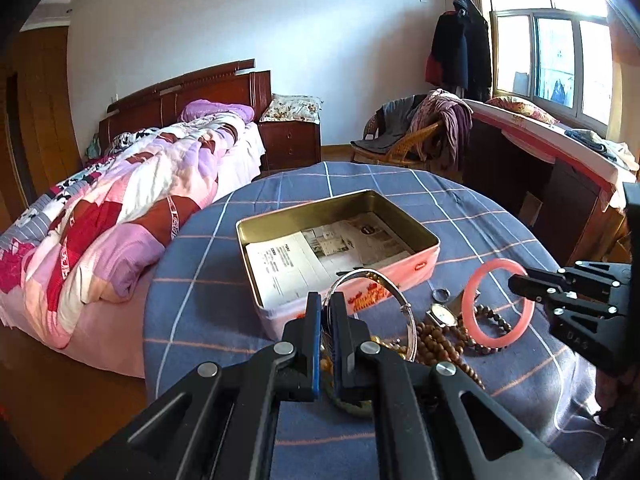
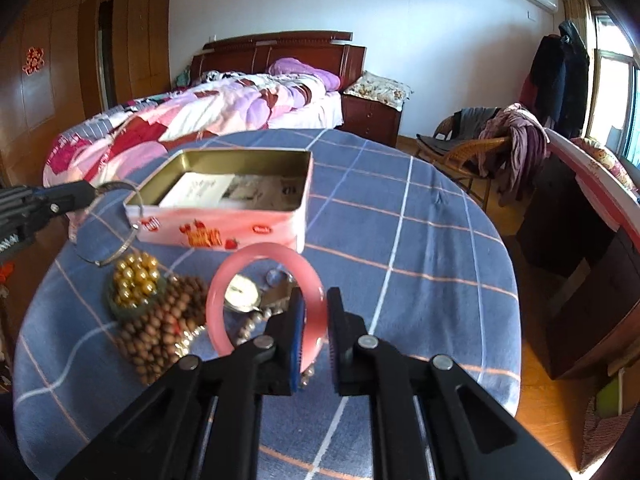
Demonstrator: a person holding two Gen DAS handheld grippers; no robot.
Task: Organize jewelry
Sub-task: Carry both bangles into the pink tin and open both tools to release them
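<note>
Left wrist view: low in the frame, the black plastic left gripper [image 1: 326, 300] has its blue-padded jaws pinched together on a thin, shiny silver bangle [image 1: 384, 288], a round metal hoop held clear of the cloth and standing in front of the tin. At centre right the right gripper [image 1: 516, 282] enters from the frame edge, clamped on the rim of a smooth, glossy pink bangle [image 1: 496, 304] that stands nearly upright. Under both lies a heap on the blue checked tablecloth [image 1: 240, 308]: brown wooden beads [image 1: 444, 340], a wristwatch [image 1: 440, 314] with a pale dial, and a small ring [image 1: 440, 294], too small to read further.

Right wrist view: at lower centre the pink hoop [image 2: 264, 300] sits between the closed pads, its lower arc hidden behind the fingers. Left of it lie the matte brown strands [image 2: 160, 328] and a cluster of glossy gold beads [image 2: 136, 280] on a dark green band whose form is unclear. Further up, at centre left, is the open rectangular pink tin [image 2: 224, 228], brassy inside and lined with printed paper. The left claw [image 2: 90, 194] reaches in from the left edge, its body cut off. A quilted bed [image 2: 200, 112] lies beyond.
</note>
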